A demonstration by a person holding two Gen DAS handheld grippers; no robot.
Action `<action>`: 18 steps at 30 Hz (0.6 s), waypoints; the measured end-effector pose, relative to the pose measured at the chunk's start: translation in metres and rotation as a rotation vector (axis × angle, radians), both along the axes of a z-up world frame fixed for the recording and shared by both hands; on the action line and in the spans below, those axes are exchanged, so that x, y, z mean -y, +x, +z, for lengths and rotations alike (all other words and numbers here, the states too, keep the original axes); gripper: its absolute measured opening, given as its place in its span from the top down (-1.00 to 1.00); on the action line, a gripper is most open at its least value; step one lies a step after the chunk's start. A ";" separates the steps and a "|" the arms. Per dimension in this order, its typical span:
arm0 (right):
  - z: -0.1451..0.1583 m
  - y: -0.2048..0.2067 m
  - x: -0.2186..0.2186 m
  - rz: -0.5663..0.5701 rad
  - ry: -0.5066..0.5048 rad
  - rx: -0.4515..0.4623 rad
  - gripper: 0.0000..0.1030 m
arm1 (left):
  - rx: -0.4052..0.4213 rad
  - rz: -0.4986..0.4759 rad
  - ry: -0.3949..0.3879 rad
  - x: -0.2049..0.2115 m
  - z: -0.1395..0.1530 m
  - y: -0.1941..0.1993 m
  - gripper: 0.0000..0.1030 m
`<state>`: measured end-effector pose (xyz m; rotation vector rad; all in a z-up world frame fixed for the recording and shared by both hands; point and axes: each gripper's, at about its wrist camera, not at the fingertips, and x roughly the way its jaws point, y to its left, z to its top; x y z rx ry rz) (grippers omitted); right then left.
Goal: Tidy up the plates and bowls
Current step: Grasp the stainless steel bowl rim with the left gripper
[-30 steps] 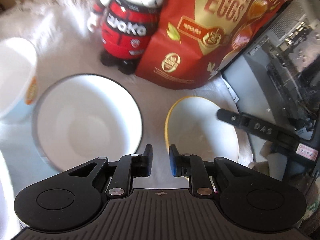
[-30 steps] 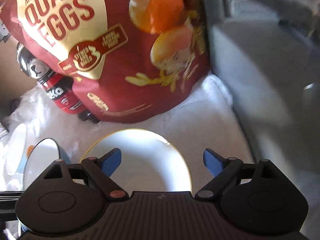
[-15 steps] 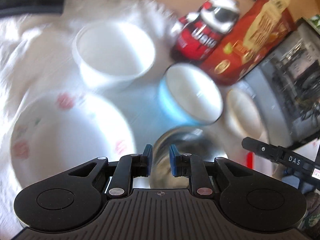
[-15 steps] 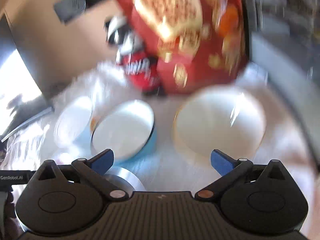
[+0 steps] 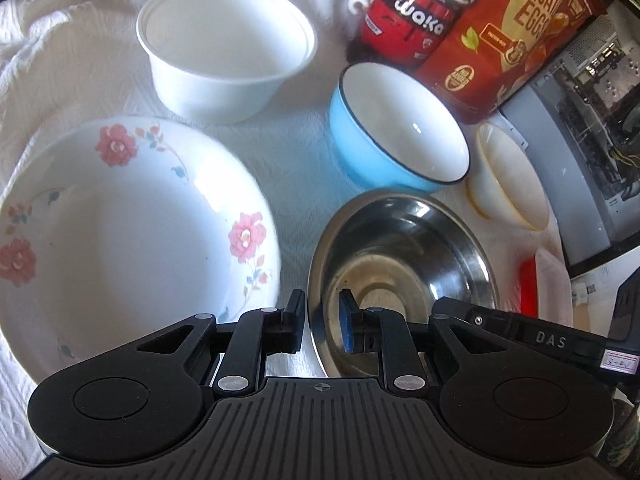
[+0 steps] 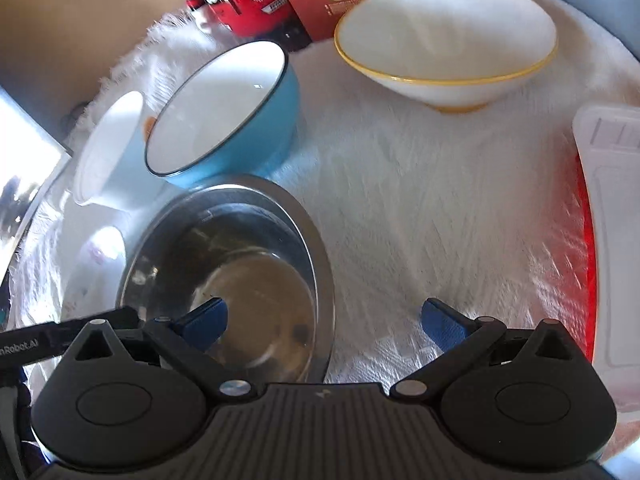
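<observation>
Left tool (image 5: 322, 322) sits at the lower centre of its view with its fingers nearly together, leaving only a narrow gap; the near rim of the steel bowl (image 5: 404, 264) runs through that gap, but whether the pads actually press it cannot be told. Its right finger lies inside the bowl, its left finger just outside, over the white cloth (image 5: 288, 160) between the bowl and the floral plate (image 5: 120, 232), which fills the left of the frame.

Right tool (image 6: 324, 320) is spread wide at the bottom of its view, holding nothing. Its left finger hangs over the inside of the steel bowl (image 6: 240, 264) at lower left, its right finger over bare cloth, and the bowl's right rim passes between them.

Above the steel bowl and touching it or just beside it stands the blue bowl (image 5: 396, 128), with the plain white bowl (image 5: 226, 52) at upper left of it and the yellow-rimmed bowl (image 5: 508, 176) to its right. In the right wrist view the yellow-rimmed bowl (image 6: 446, 36) sits at upper right, well apart from the tool.

A red container with a clear lid (image 6: 608, 240) is cut off by the right edge. The red figure bottle (image 5: 408, 20) and the quail-egg bag (image 5: 512, 36) are cropped at the top. The floral plate is mostly washed out by glare in the right wrist view.
</observation>
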<state>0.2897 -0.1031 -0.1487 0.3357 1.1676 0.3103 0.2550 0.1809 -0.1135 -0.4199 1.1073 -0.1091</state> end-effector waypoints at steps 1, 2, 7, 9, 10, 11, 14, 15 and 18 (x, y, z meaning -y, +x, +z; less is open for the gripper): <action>0.000 -0.001 0.000 0.012 0.001 0.003 -1.00 | -0.005 0.001 -0.001 0.001 -0.001 0.001 0.61; -0.001 -0.001 0.002 0.015 0.009 0.004 -1.00 | -0.009 0.003 -0.002 0.001 -0.003 0.003 0.61; 0.000 0.003 0.005 0.047 0.026 -0.024 -1.00 | -0.020 0.010 0.026 0.010 -0.007 0.011 0.57; 0.001 0.007 0.006 0.077 0.026 -0.046 -1.00 | -0.038 0.021 0.026 0.012 -0.010 0.013 0.58; 0.001 0.012 0.003 0.109 0.016 -0.058 -1.00 | -0.045 0.026 0.017 0.011 -0.012 0.014 0.61; 0.002 0.015 0.001 0.128 0.010 -0.070 -1.00 | -0.052 0.032 0.002 0.010 -0.014 0.015 0.62; 0.008 0.016 0.001 0.131 0.012 -0.016 -0.80 | -0.095 0.047 -0.097 0.010 -0.024 0.017 0.64; 0.011 0.014 -0.003 0.144 -0.025 0.023 -0.63 | -0.100 0.046 -0.127 0.011 -0.027 0.016 0.67; 0.011 0.013 -0.012 0.187 -0.061 0.038 -0.19 | -0.113 0.017 -0.130 0.018 -0.026 0.011 0.67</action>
